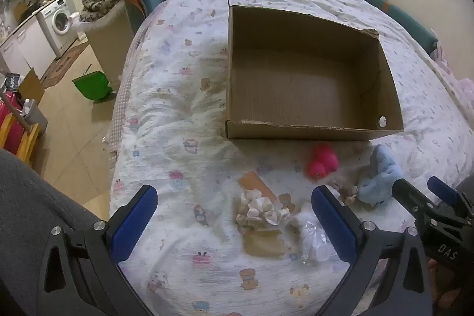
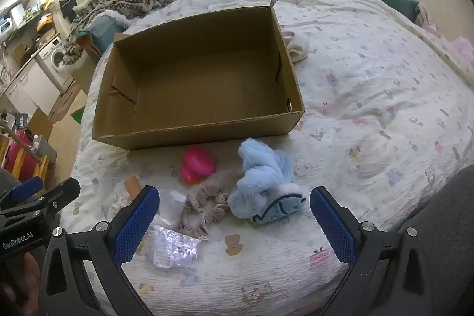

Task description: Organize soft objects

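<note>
- Left tool (image 1: 234,215): jaws wide, holding nothing, low over the bed (image 2: 370,73). Risk: it hangs over a cluster of small items, so a closing pinch may gather two at once or a fold of the sheet.
- Cream ruffle (image 1: 257,211): a crumpled fabric piece on the bed between the left tool's fingers, lying on a tan card (image 1: 262,245). Risk: card lifts with it, or the ruffle slides off.
- Plastic wrap (image 2: 173,249): clear, crinkled, beside the right tool's left finger. Risk: not clearly a soft object; slippery, likely to be snagged in a neighbouring grasp.
- Scrunchie (image 2: 204,211): beige loop just beside the wrap and touching the blue plush. Risk: thin and flat, may be missed by the pads or dragged along.
- Pink duck (image 2: 197,163): near the box's front wall. Risk: rounded body may squirt out of a pinch or roll.
- Box (image 2: 189,135): open, empty, behind the items. Risk: light card, a nudge at the front wall may shift it on the soft bed.
- Blue plush (image 2: 263,185): floppy heap, between the right tool's fingers. Risk: loose ends trail and catch the box rim.
- Right tool (image 2: 234,215): jaws wide, empty.
</note>
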`<action>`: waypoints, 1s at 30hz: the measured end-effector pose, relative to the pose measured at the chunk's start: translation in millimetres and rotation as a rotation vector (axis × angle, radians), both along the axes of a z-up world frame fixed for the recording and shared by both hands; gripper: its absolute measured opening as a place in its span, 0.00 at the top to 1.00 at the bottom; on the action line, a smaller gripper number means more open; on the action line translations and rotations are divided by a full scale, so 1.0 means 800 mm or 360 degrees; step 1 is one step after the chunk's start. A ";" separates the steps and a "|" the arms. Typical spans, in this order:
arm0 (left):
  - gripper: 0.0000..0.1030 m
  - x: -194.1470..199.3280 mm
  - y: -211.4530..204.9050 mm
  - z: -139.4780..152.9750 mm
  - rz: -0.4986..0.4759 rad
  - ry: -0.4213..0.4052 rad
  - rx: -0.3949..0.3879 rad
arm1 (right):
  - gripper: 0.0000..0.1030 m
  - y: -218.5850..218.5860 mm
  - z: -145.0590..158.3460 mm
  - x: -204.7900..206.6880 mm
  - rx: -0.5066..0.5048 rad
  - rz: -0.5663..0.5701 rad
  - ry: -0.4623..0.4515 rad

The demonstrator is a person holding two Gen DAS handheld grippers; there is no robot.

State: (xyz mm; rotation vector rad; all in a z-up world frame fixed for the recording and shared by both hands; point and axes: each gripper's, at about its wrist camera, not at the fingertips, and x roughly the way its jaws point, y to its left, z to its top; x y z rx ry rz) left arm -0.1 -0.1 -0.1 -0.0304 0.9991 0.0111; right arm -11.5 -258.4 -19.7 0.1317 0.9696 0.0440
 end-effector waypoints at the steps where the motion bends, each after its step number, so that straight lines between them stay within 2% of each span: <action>1: 0.00 0.000 0.000 0.000 0.0000 0.0001 -0.0003 | 0.00 0.000 0.000 0.000 0.0000 0.0000 -0.0002; 15: 0.00 -0.001 0.001 0.002 0.0001 0.0015 -0.0006 | 0.00 -0.002 0.000 0.000 -0.0002 -0.0001 -0.0010; 30: 0.00 -0.001 -0.005 -0.014 -0.0001 0.0022 -0.0002 | 0.00 -0.002 -0.001 0.001 -0.0001 -0.0002 -0.0009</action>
